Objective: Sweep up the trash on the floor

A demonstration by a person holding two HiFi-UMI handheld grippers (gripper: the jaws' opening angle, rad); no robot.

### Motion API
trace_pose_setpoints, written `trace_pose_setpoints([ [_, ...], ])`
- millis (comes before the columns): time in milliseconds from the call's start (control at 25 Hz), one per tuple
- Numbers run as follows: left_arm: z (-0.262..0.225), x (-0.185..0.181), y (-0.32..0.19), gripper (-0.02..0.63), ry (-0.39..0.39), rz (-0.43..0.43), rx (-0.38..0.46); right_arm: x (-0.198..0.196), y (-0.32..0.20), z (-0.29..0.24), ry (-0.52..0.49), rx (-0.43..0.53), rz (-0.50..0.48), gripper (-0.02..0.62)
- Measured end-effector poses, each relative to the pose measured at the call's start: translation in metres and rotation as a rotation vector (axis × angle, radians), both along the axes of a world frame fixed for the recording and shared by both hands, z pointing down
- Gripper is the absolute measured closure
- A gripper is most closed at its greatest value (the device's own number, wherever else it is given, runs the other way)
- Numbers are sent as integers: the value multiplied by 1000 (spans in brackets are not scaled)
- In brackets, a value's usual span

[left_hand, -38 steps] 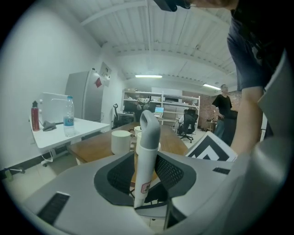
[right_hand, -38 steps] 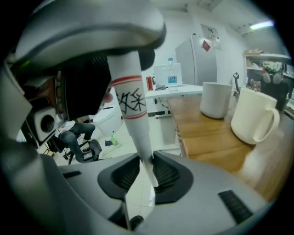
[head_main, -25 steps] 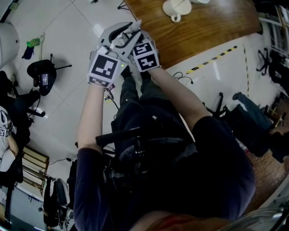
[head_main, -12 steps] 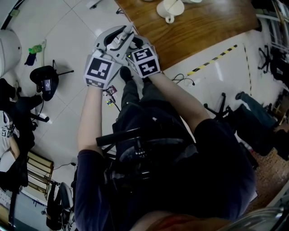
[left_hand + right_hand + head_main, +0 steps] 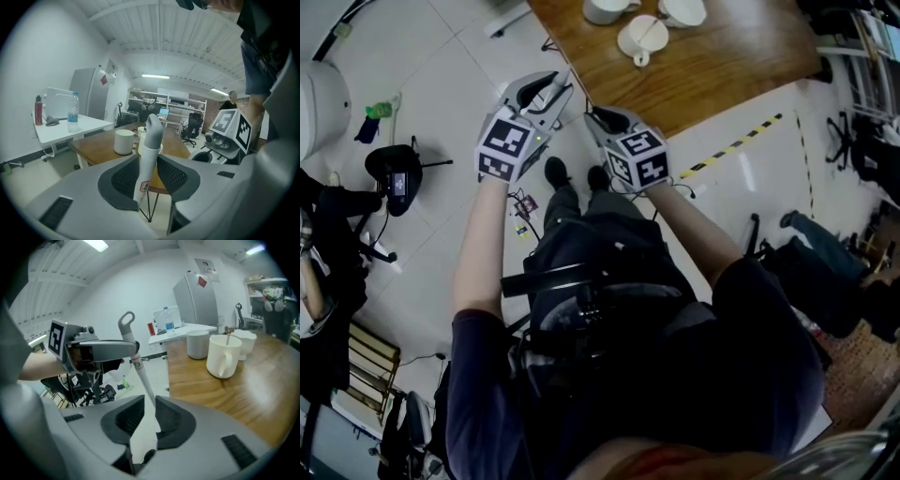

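Observation:
A broom handle [image 5: 151, 140], white with a grey looped cap, stands between the pads of my left gripper [image 5: 149, 169], which is shut on it just below the cap. In the head view that gripper [image 5: 555, 82] is above the floor beside the table corner. My right gripper [image 5: 600, 116] is now apart from it, to the right. In the right gripper view the handle [image 5: 140, 373] slants down from the left gripper [image 5: 101, 350] into the right gripper [image 5: 150, 416]. Its jaws have just been closing, and the pads sit against the thin shaft. Small coloured scraps [image 5: 523, 203] lie on the floor.
A wooden table [image 5: 741, 56] with white cups [image 5: 639, 36] is right in front of me. My shoes [image 5: 555, 171] are under the grippers. A green bottle [image 5: 379, 109] and a dark device on a stand [image 5: 394, 167] are at the left. A cable [image 5: 680, 167] and striped tape [image 5: 741, 136] are at the right.
The right gripper has left its place against the left gripper and moved right and toward me. The left gripper has kept its place on the handle.

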State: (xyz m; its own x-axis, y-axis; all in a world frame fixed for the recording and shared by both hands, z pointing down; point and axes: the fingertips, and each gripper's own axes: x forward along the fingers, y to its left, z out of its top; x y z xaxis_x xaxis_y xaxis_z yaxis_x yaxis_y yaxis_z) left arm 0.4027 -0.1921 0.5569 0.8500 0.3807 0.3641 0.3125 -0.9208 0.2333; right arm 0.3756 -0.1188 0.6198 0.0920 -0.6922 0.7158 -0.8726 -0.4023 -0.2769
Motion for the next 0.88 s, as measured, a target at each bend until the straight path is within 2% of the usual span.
trace_pose_setpoints([
  [80,2,-2,5,488,-12,15,13,4,-2,-19,39,54,1,514],
  [160,6,-3,11,488,-25,40,38,13,-13,-50,96,142,6,486],
  [320,15,0,17,488,-43,71,72,28,-46,-116,181,310,-20,483],
  [480,16,12,11,488,-38,39,73,40,-63,-131,265,281,-69,479],
  [520,17,15,10,488,-40,40,71,42,-62,-130,257,276,-62,471],
  [600,21,19,12,488,-49,55,78,45,-56,-130,209,287,-32,399],
  [720,25,22,18,488,-54,80,84,46,-52,-128,173,293,-8,396],
  [880,29,26,32,488,-61,116,97,56,-59,-119,217,257,5,397],
])
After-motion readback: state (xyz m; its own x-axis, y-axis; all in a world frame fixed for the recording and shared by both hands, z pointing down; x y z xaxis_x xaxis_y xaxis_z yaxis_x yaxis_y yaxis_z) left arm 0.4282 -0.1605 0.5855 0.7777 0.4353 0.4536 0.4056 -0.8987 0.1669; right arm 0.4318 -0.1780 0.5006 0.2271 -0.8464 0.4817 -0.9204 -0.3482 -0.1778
